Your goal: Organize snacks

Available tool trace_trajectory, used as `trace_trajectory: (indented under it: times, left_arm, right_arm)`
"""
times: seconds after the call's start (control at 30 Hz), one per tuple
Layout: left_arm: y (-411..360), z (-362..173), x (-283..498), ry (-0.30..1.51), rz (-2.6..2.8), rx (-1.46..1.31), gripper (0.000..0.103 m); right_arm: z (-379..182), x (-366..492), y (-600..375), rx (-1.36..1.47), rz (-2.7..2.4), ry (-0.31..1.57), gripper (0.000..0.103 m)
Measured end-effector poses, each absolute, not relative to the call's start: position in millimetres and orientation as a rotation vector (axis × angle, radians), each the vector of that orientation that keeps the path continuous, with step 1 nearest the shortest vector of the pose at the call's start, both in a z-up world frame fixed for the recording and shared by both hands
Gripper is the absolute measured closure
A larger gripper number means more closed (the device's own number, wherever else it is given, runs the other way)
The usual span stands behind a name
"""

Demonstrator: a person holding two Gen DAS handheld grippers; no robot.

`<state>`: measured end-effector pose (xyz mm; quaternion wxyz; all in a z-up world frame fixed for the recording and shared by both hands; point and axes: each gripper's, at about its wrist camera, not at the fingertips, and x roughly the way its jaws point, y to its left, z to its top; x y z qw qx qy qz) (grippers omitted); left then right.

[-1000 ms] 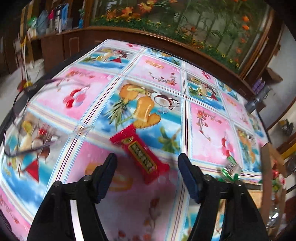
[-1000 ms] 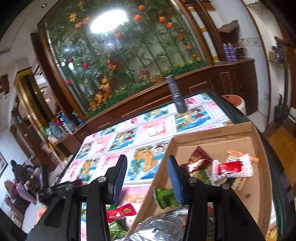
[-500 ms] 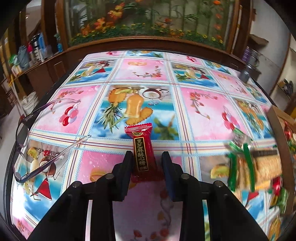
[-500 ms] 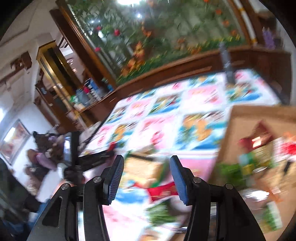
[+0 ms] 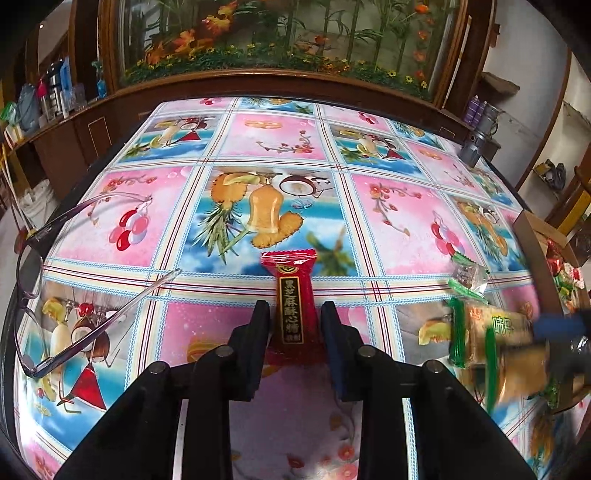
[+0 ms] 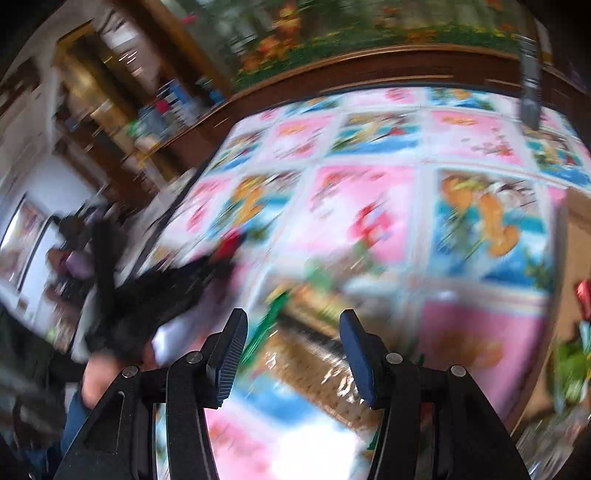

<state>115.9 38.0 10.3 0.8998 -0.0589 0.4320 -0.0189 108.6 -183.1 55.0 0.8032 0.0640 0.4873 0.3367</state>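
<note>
The surface (image 5: 280, 147) wears a glossy cloth of pink and blue squares printed with fruit and flowers. Along its far edge runs a curved dark wood cabinet (image 5: 258, 86), and above that a big glass panel (image 5: 288, 33) full of orange flowers, green stems and bamboo. To the far left, wooden shelves (image 5: 40, 107) carry bottles and a flask. The wall (image 5: 528, 110) on the right is white, with a small shelf (image 5: 498, 83) fixed to it. Daylight falls evenly and shines off the cloth. The right view is blurred; a framed picture (image 6: 18, 240) hangs at its left.
</note>
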Motion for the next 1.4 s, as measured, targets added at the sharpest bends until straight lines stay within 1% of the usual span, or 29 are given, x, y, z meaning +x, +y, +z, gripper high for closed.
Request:
trace_trajectory:
  times: [0.13,0.3,0.33,0.37,0.4,0.43,0.47,0.5,0.53,0.57,0.63,0.67,0.7,0.87,1.03,1.17,1.4]
  left_arm:
    - [36,10,115,0.890,-0.037,-0.113,0.075]
    - [34,10,118,0.886,-0.032,-0.099,0.074]
    - [34,10,119,0.886,-0.033,-0.102,0.070]
    - [34,10,120,0.886,-0.044,-0.111,0.061]
    - [33,10,121,0.886,-0.048,-0.115,0.056]
    - [33,9,122,0.886,-0.038,-0.110,0.046]
    - [31,9,124,0.886,-0.021,-0.095,0.042]
    - [29,8,124,0.885,-0.010,-0.074,0.042]
    - [26,7,124,0.885,0.000,-0.047,0.047]
    - [24,7,124,0.881,0.024,-0.013,0.064]
    - [25,9,123,0.880,0.018,-0.018,0.084]
    - [27,10,122,0.882,0.020,-0.024,0.084]
    - [28,10,121,0.881,0.021,-0.027,0.084]
    - [29,19,113,0.850,-0.022,-0.094,0.084]
    - [17,43,95,0.729,-0.033,-0.087,0.084]
    - [8,52,88,0.671,-0.069,-0.091,0.084]
    - [-4,55,85,0.661,-0.123,-0.124,0.084]
  right_arm:
    - [58,77,-167,-0.054,0.682,0.936,0.046]
    - [38,68,-159,-0.142,0.779,0.966,0.044]
    - [34,65,-156,-0.166,0.798,0.967,0.044]
    - [33,64,-154,-0.166,0.813,0.973,0.043]
    - [28,61,-151,-0.181,0.832,0.979,0.040]
    - [27,59,-149,-0.206,0.831,0.981,0.039]
    - [24,56,-145,-0.243,0.818,0.980,0.039]
    - [22,53,-142,-0.286,0.802,0.976,0.038]
    - [17,49,-137,-0.346,0.782,0.977,0.038]
    - [15,47,-138,-0.376,0.764,0.973,0.038]
    - [15,44,-138,-0.395,0.751,0.956,0.039]
    - [16,43,-138,-0.396,0.750,0.955,0.044]
    - [17,43,-140,-0.388,0.753,0.954,0.053]
    - [21,44,-140,-0.324,0.754,0.942,0.053]
    - [45,54,-155,-0.106,0.758,0.855,0.052]
    - [58,68,-182,0.036,0.669,0.798,0.052]
    - [69,83,-216,0.213,0.558,0.751,0.052]
